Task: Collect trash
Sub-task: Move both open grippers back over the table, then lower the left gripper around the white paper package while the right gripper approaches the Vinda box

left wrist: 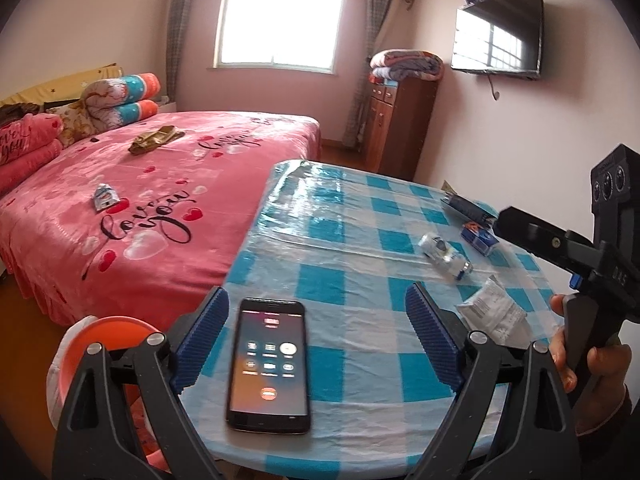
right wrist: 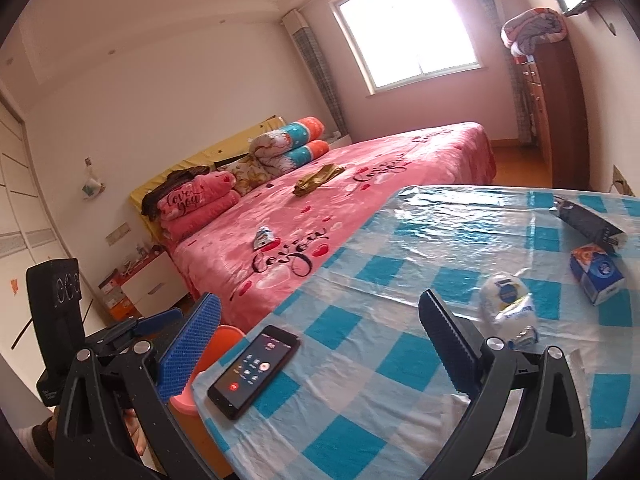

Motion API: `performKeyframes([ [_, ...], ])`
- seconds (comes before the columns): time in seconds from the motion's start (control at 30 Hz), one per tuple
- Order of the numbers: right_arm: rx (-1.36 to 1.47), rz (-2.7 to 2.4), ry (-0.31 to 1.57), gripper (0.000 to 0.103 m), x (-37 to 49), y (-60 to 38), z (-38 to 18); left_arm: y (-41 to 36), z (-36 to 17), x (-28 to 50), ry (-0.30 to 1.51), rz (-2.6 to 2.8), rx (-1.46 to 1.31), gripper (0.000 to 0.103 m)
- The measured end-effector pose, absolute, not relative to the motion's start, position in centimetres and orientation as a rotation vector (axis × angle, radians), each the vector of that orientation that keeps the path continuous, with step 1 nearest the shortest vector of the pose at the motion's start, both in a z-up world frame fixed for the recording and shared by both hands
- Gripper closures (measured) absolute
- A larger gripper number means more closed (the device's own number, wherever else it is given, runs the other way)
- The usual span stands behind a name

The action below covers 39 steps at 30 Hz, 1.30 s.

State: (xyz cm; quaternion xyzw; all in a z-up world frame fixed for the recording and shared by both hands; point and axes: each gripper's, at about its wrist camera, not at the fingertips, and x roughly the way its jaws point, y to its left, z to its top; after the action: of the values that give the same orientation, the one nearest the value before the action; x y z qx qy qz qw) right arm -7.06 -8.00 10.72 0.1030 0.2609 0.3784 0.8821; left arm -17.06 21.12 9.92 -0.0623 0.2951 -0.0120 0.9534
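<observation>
Left wrist view: the left gripper [left wrist: 316,344] is spread wide and empty, low over the near edge of a table [left wrist: 348,216] covered in blue-and-white check under clear plastic. A phone [left wrist: 269,364] with a lit call screen lies flat between its blue fingers. Trash sits to the right: a crushed bottle [left wrist: 445,255], a white wrapper [left wrist: 493,312], a small blue carton [left wrist: 479,237] and a dark packet [left wrist: 466,205]. An orange bin [left wrist: 108,344] shows below the table's left edge. More litter lies on the pink bed [left wrist: 152,200]: a small wrapper [left wrist: 104,197] and an olive crumpled bag [left wrist: 157,140].

Right wrist view: the right gripper [right wrist: 320,344] is also spread and empty, over the same table corner, with the phone left of centre and the bottle just beyond its right finger [right wrist: 448,336].

Judged risk: the phone lies closest to both grippers, so a careless closing could grab it as trash; the slick bottle may also squirt out of a pinch
</observation>
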Motion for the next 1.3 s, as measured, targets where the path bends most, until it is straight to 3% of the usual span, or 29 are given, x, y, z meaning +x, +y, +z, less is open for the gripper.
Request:
performKeyframes([
  [1.3,0.394,0.389,0.623,0.005,-0.7,-26.1,5.7,5.1,6.0,-12.1,0.791,-0.436,0.106,0.013],
])
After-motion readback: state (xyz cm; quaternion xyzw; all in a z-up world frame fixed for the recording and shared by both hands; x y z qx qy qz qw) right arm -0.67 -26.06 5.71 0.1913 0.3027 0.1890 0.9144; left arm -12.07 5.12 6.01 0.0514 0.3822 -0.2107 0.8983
